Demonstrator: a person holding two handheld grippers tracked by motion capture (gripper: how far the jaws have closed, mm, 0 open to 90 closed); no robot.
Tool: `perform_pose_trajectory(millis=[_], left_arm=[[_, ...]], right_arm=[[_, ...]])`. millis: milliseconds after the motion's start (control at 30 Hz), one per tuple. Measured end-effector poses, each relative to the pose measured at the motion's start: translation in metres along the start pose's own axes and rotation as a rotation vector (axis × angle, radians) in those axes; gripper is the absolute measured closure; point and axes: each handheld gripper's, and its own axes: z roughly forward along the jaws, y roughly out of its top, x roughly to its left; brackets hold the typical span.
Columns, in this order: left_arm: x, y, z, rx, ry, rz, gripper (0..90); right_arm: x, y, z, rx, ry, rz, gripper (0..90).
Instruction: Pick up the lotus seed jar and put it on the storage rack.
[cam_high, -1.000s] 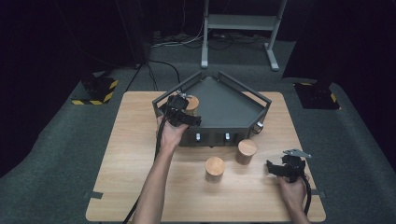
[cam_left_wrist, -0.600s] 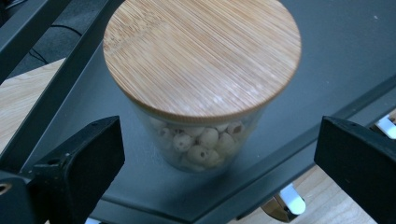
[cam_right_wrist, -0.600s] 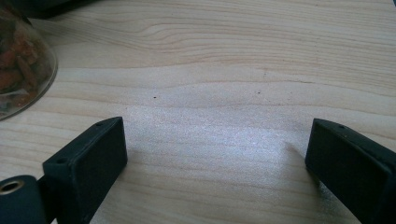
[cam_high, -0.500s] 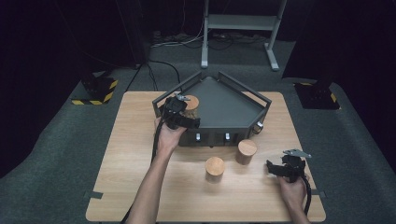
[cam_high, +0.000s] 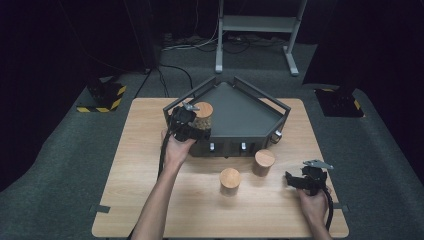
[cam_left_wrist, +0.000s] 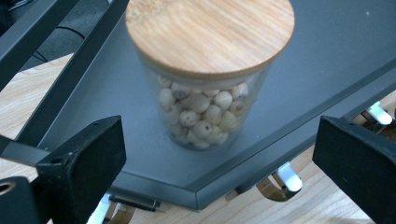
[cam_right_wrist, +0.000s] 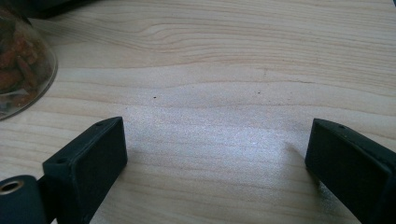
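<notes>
Left gripper (cam_high: 192, 125) has backed off, jaws wide, letting go of the jar (cam_left_wrist: 209, 74), which now stands on the tray's (cam_high: 240, 112) near-left corner. Placement looks done. Right gripper (cam_high: 304, 180) idles open, near right on the table (cam_high: 140, 165).

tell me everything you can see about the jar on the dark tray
The jar is a clear, round, glass-looking container with a flat, light wooden lid closed on top. It holds small pale round pieces, filling roughly its lower half. It stands upright on the dark grey tray, near the tray's left railing. The left gripper is right by it with its jaws open on either side, not touching the glass. Nothing else touches the jar.
</notes>
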Motion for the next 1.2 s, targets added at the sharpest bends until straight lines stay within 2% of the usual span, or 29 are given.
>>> perform_pose_trajectory(millis=[200,400,967,1200], left_arm=[[0.001,-0.005,-0.005,-0.004,-0.003,0.006,2.9],[0.007,-0.013,-0.01,-0.015,-0.028,-0.021,3.0],[0.011,-0.034,-0.024,-0.027,-0.021,-0.043,3.3],[0.017,-0.045,-0.023,-0.031,-0.029,-0.071,3.4]], right_arm=[[0.0,0.0,0.0,0.0,0.0,0.0,4.6],[0.0,0.0,0.0,0.0,0.0,0.0,4.7],[0.0,0.0,0.0,-0.001,0.0,0.001,4.6],[0.0,0.0,0.0,0.0,0.0,0.001,4.6]])
